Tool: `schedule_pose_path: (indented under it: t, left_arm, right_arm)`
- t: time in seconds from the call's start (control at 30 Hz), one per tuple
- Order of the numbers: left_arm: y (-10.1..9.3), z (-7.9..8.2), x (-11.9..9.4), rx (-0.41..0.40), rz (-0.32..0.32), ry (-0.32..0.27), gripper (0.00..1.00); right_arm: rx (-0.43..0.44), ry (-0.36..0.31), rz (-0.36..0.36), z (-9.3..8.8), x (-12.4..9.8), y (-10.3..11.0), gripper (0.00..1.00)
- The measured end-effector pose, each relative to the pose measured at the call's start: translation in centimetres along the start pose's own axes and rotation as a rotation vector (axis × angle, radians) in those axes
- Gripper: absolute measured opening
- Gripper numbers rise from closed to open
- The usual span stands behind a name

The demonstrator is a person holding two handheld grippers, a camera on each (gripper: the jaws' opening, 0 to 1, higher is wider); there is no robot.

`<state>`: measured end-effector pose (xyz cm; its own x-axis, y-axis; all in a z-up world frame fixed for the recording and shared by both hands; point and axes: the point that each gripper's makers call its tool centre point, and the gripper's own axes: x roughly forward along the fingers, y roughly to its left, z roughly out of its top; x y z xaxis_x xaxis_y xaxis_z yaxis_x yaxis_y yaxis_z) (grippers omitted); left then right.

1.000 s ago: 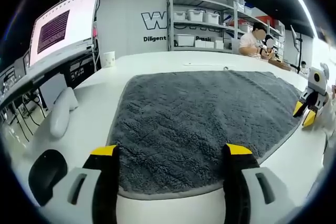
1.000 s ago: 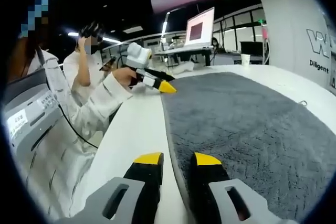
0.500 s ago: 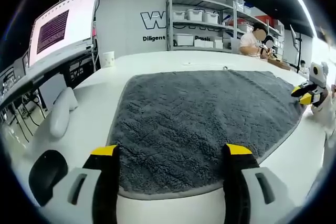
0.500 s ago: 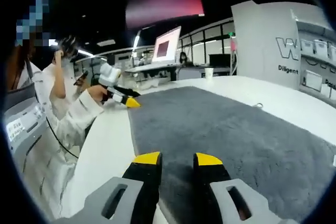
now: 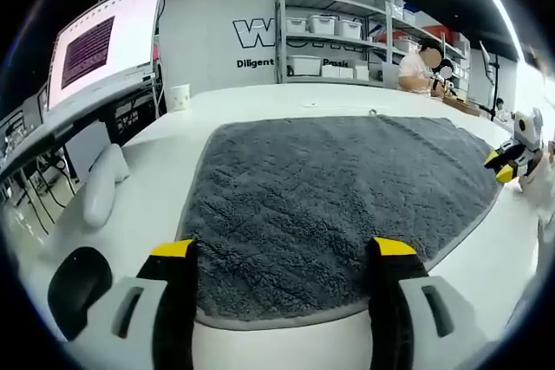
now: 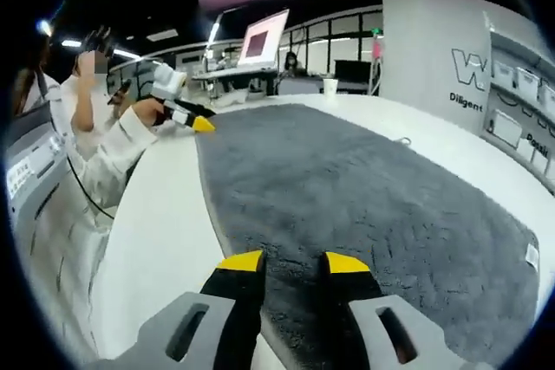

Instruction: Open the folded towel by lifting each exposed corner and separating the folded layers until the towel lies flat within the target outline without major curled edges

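- A white table (image 5: 260,101) stood in a workshop, with storage shelves (image 5: 334,36) and a monitor (image 5: 104,41) behind.
- The grey towel (image 5: 329,197) lay spread flat on it.
- The left gripper (image 5: 282,253) was held wide apart over the towel's near edge.
- The right gripper (image 6: 293,262) stood slightly parted over the towel's edge, gripping nothing.

The left gripper view looks low across the towel (image 5: 338,197) toward the shelves (image 5: 338,36). The right gripper view faces along it toward the monitor (image 6: 264,38). Both share the towel and white table (image 5: 251,101).
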<state>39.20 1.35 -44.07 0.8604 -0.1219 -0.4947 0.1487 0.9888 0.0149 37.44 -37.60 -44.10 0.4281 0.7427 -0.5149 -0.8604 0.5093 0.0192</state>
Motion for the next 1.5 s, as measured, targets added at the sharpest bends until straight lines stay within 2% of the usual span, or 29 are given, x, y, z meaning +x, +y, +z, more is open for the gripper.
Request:
schedule_pose_path:
  t: [0.83,0.97,1.03,1.13,1.33,1.5]
  left_arm:
    - [-0.1,0.0,-0.1,0.0,0.001,0.009,0.79]
    - [-0.1,0.0,-0.1,0.0,0.0,0.01,0.79]
    - [0.0,0.0,-0.1,0.0,-0.001,0.009,0.79]
    - [0.0,0.0,-0.1,0.0,-0.001,0.007,0.79]
    - [0.1,0.0,-0.1,0.001,-0.001,0.007,0.79]
    - [0.0,0.1,-0.1,0.015,-0.012,0.011,0.79]
  right_arm:
    - [0.013,0.017,-0.039,-0.6,-0.9,0.5,0.2]
    - [-0.01,0.008,-0.041,-0.5,-1.0,0.2,0.25]
    - [-0.015,0.005,-0.049,-0.5,-1.3,-0.2,0.29]
    - [-0.011,-0.021,-0.075,-0.1,-1.9,-1.3,0.3]
    - [0.069,-0.129,-0.204,1.4,-4.1,-5.6,0.31]
    - [0.089,-0.131,-0.246,1.5,-5.2,-8.1,0.31]
